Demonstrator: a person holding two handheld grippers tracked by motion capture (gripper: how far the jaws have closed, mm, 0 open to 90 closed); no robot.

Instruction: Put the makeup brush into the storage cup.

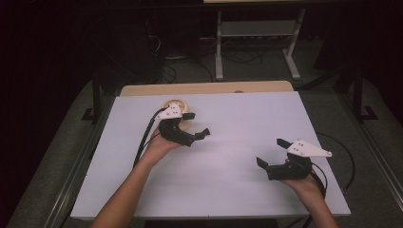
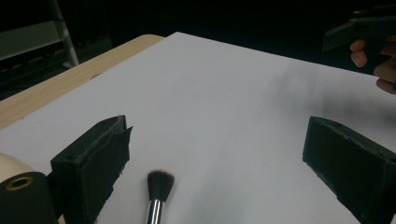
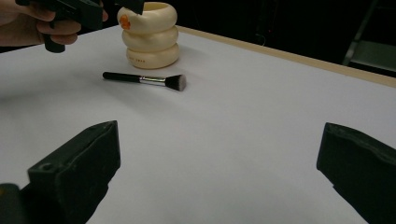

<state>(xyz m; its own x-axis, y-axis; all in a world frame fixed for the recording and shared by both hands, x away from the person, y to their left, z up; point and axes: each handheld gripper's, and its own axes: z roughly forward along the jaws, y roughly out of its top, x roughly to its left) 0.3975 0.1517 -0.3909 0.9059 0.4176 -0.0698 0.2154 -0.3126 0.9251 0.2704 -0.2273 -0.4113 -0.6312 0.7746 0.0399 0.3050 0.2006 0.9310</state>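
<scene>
While raised, both tongs (image 1: 196, 124) (image 1: 271, 152) agape.

Lighting: dim throughout; room beyond the white-topped counter (image 1: 237, 142) nearly black, floor and metal frame barely legible in the high view. Light falls from above onto the counter, which reads pale lavender-grey.

Shadows: soft and faint; a diffuse smudge on the counter in the left gripper view, a weak one under the black-handled, silver-ferruled makeup brush (image 3: 144, 80) in the right gripper view.

Glare: none; slight sheen on the cream ridged holder (image 3: 148, 35).

Sharpness: all views soft and low in detail. Black foam-lined jaws in both gripper views close and slightly blurred. Mild noise in dark areas.
</scene>
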